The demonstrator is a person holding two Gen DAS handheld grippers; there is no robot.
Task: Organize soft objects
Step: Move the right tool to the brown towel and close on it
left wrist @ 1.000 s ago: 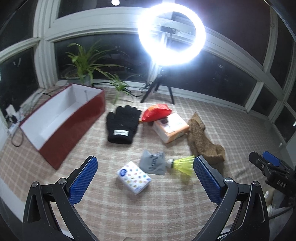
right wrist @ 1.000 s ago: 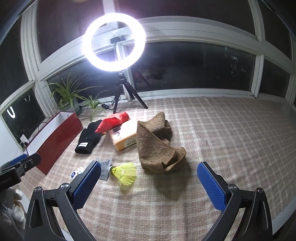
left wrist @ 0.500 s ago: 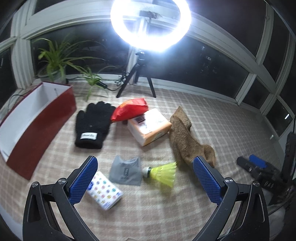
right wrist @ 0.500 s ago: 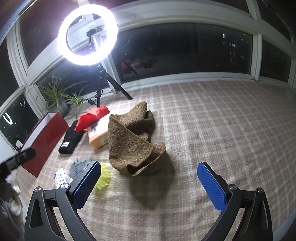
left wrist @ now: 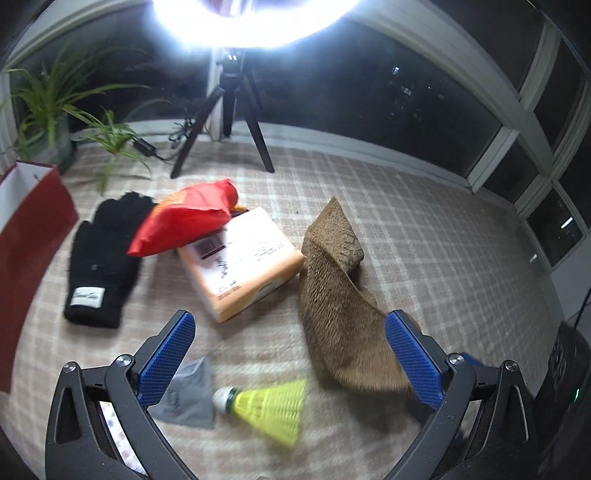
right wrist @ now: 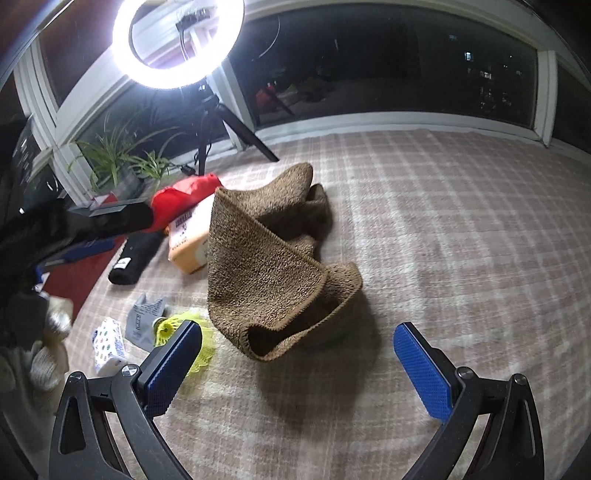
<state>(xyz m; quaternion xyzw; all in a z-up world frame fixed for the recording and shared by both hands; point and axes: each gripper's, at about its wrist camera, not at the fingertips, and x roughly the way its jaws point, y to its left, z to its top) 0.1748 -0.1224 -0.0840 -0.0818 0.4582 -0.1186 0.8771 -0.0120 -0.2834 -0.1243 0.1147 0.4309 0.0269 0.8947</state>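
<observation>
While both claws hang spread wide and empty, left gripper [left wrist: 290, 360] above the yellow shuttlecock [left wrist: 271, 408], right gripper [right wrist: 297, 363] faces the brown towel [right wrist: 269, 258]: fuzzy, crumpled, folded into a peak, lying on the plaid mat [right wrist: 461, 221] beside the orange box [left wrist: 242, 258].

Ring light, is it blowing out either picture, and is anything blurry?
Left wrist view: the ring light glares white across the top edge, and the yellow shuttlecock is motion-smeared. Right wrist view: the ring stays a clean circle, the brown towel looks sharp and throws a dark shadow toward the camera.
</observation>
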